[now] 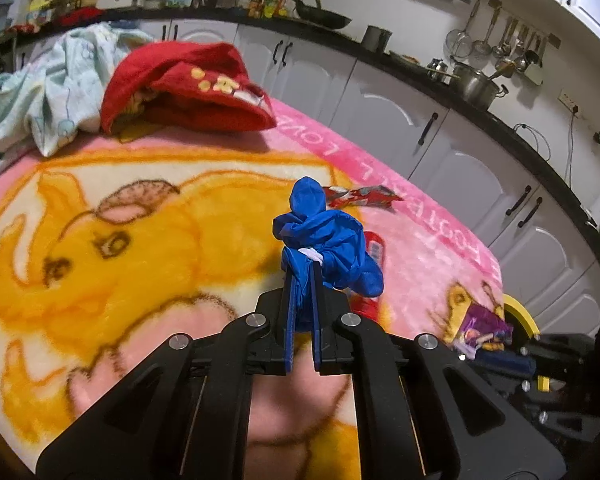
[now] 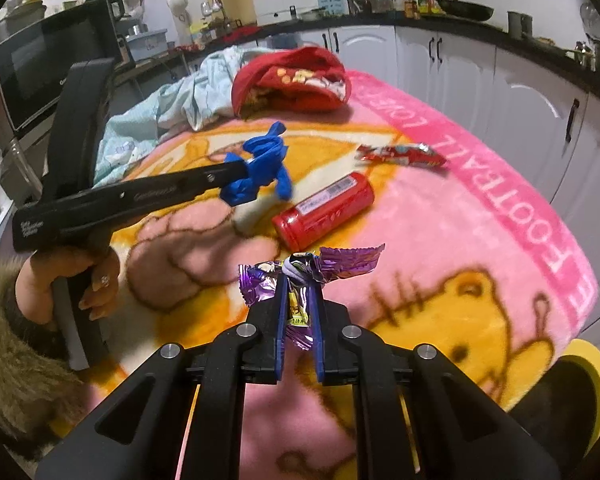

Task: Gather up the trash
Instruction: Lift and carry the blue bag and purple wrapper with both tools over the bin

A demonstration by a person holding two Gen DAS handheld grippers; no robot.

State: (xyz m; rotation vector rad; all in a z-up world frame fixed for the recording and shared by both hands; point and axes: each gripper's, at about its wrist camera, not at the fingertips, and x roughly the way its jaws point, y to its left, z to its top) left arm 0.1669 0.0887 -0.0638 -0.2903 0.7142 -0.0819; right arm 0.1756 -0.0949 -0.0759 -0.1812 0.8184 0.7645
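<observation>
My left gripper [image 1: 303,270] is shut on a crumpled blue glove [image 1: 324,240] and holds it above the blanket; the glove [image 2: 260,168] and the gripper [image 2: 244,174] also show in the right wrist view. My right gripper [image 2: 300,286] is shut on a purple foil wrapper [image 2: 312,270], held above the blanket; this wrapper [image 1: 482,328] shows at the right in the left wrist view. A red can [image 2: 324,210] lies on its side on the blanket, partly hidden behind the glove in the left wrist view [image 1: 374,244]. A red snack wrapper [image 2: 400,155] lies beyond it [image 1: 360,196].
A pink and yellow cartoon blanket [image 2: 480,208] covers the table. A red garment [image 2: 296,80] and a pale blue cloth [image 2: 168,112] lie at its far end. A yellow-rimmed bin [image 2: 588,376] stands at the near right. White kitchen cabinets [image 1: 440,132] run behind.
</observation>
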